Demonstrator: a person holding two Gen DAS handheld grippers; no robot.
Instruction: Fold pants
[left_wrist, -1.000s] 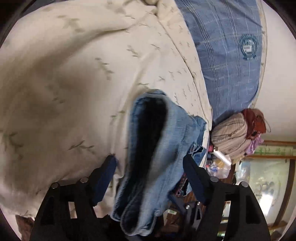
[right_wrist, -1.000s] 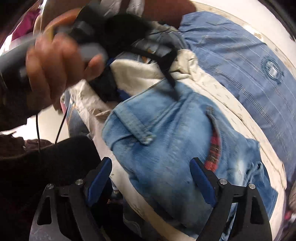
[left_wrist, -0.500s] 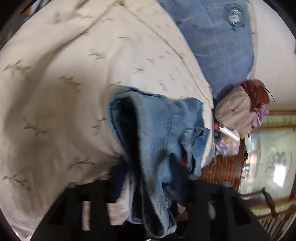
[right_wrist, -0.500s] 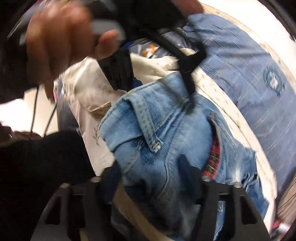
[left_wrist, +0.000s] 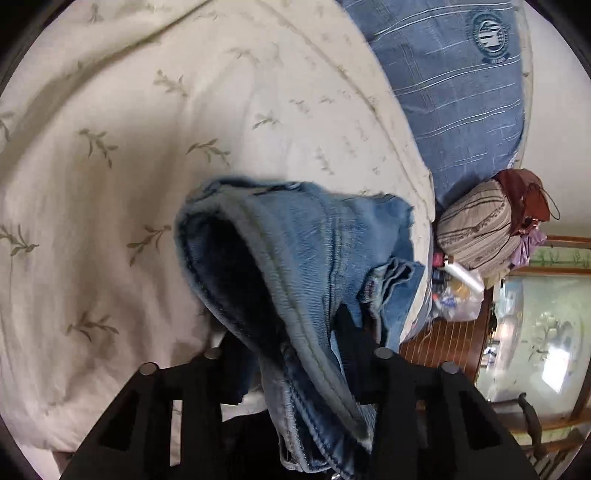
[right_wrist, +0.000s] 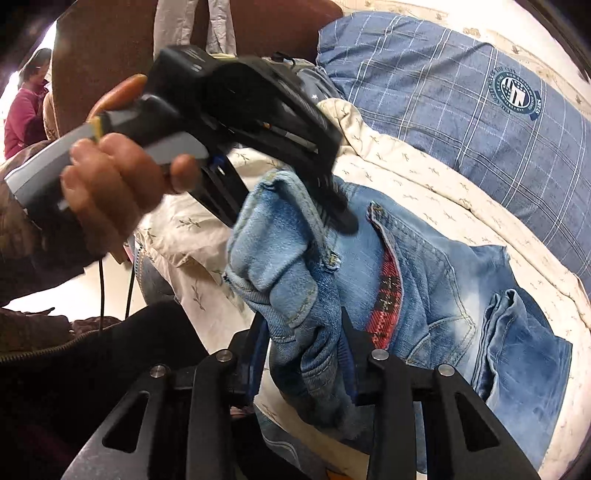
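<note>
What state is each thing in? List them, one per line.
jeans: bunched on the quilt, waistband lifted at two points.
left gripper: jaws opening slightly, denim between them.
right gripper: jaws closing, pads on the denim.
quilt: spread out, wrinkled.
blue plaid pillow: lying flat beyond the quilt.

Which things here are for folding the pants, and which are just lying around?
For the job:
jeans
left gripper
right gripper

Just lying about:
blue plaid pillow
leaf-print quilt
striped bundle
plastic bag
</note>
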